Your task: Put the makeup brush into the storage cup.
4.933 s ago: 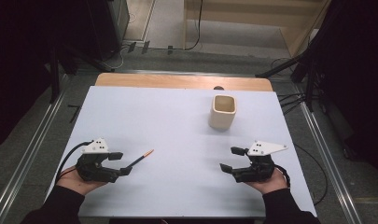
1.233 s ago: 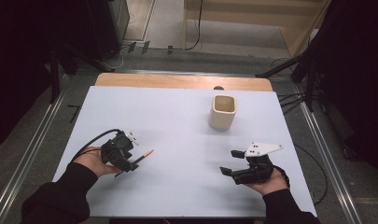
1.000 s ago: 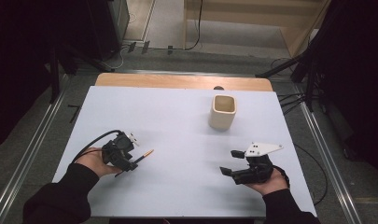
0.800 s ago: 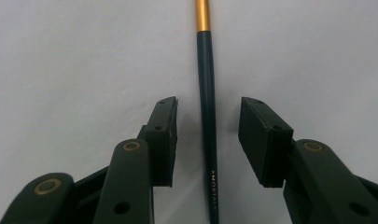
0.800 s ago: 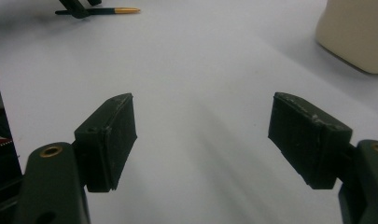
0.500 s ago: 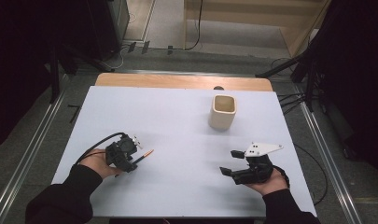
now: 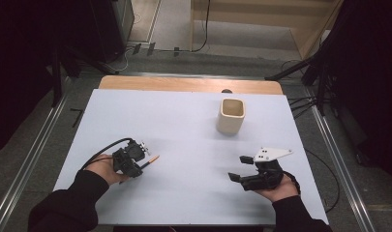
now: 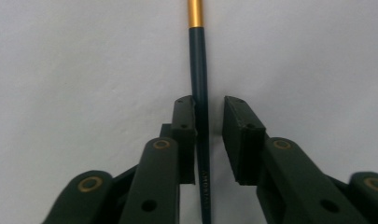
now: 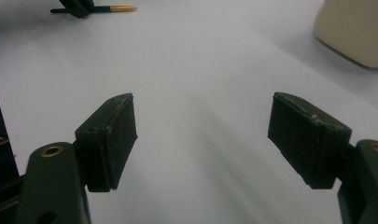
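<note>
Table [image 7: 184, 111]: a broad white-topped table with a wooden strip along its far edge; everything lies spread out on it with bare surface between.
Cup [image 7: 231, 116]: a cream, square-mouthed holder standing upright toward the far right, well apart from both hands; likely where the pen is meant to go.
Right gripper [image 7: 242, 169]: black two-jaw tool with a grey three-cornered plate on top, cradled in an upturned palm at the near right and lying level, pointing left across the table. Its jaws stand wide apart with nothing between them, apparently waiting.
Left gripper [image 7: 135, 166]: black tool tipped down onto the tabletop at the near left, the hand curled behind it and the cable looping back over the wrist.
Pen [image 8: 198, 84]: a slim dark-blue pen with a gold band, lying flat on the table and running straight between the left jaws, so they can take it across the barrel.
Left jaws: they have just been closing; one pad touches the barrel, the other has a narrow gap left, so no pinch yet.
</note>
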